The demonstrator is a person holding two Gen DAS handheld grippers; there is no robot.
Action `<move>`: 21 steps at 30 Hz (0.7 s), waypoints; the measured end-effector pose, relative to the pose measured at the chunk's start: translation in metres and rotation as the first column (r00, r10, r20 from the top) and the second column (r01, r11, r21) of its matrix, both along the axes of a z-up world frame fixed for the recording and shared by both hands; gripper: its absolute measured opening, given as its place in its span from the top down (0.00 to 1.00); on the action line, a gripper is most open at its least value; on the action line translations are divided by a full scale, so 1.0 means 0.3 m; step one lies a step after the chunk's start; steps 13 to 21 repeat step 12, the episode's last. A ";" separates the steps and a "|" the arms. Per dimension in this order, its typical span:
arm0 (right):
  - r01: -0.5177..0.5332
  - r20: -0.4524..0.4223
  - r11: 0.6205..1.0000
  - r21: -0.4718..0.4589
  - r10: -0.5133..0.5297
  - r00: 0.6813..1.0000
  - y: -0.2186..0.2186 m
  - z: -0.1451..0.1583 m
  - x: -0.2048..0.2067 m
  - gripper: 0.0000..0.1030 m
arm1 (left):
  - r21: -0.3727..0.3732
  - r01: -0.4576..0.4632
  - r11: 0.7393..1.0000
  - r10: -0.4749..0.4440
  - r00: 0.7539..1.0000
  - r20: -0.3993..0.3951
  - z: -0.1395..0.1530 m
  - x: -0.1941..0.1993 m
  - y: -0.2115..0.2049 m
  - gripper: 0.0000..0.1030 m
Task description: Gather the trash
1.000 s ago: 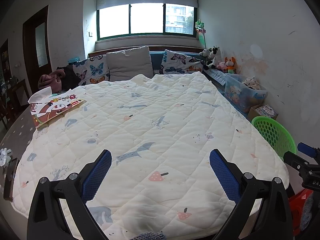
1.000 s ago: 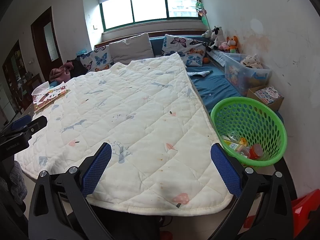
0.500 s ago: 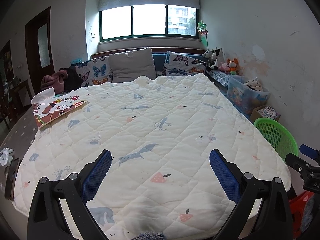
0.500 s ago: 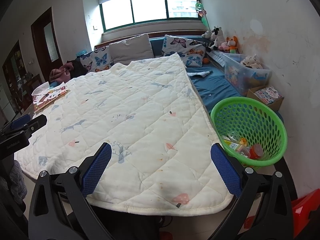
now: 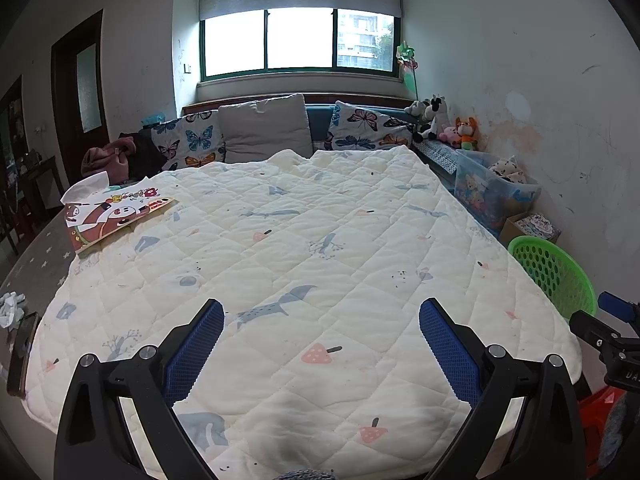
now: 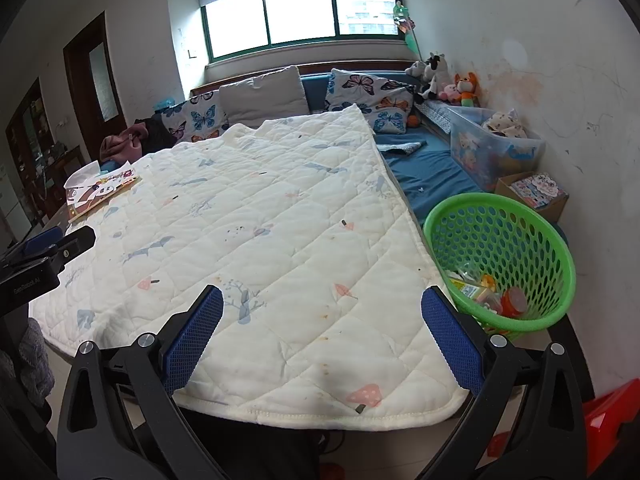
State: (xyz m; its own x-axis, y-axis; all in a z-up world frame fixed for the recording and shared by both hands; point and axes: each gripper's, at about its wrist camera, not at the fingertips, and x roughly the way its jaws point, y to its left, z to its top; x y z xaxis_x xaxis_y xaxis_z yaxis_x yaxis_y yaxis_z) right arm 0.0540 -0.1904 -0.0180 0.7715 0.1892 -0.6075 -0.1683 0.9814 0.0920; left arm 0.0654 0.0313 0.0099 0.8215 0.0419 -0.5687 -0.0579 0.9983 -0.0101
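Note:
A green mesh basket (image 6: 504, 256) stands on the floor right of the quilted table; several pieces of trash (image 6: 488, 294) lie in its bottom. In the left wrist view the basket (image 5: 552, 272) shows at the right edge of the quilt. My left gripper (image 5: 320, 320) is open above the near part of the cream quilt (image 5: 304, 248), nothing between its blue pads. My right gripper (image 6: 322, 308) is open too, above the quilt's front right corner, with the basket just right of its right finger. A crumpled white tissue (image 5: 10, 308) lies on the floor at far left.
A cartoon picture book (image 5: 116, 212) rests on the quilt's far left edge. Pillows (image 5: 264, 128) and plush toys (image 5: 444, 124) line the bench under the window. A clear toy bin (image 6: 492, 148), a cardboard box (image 6: 536, 192) and a red stool (image 6: 604, 412) stand along the right wall.
The left wrist view has tilted up slightly, so the quilt and window sit lower in the frame. The right gripper has barely moved. Both grippers stay open.

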 end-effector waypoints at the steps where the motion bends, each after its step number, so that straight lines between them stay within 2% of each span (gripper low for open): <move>1: -0.001 0.001 1.000 0.000 0.001 1.000 0.001 -0.001 -0.001 0.04 | -0.001 0.003 1.000 -0.003 1.000 -0.001 0.000 -0.002 -0.001 0.08; 21: -0.005 0.004 1.000 0.007 0.005 1.000 0.007 0.002 -0.008 0.04 | -0.001 -0.002 1.000 0.002 1.000 -0.005 -0.006 -0.014 0.001 0.08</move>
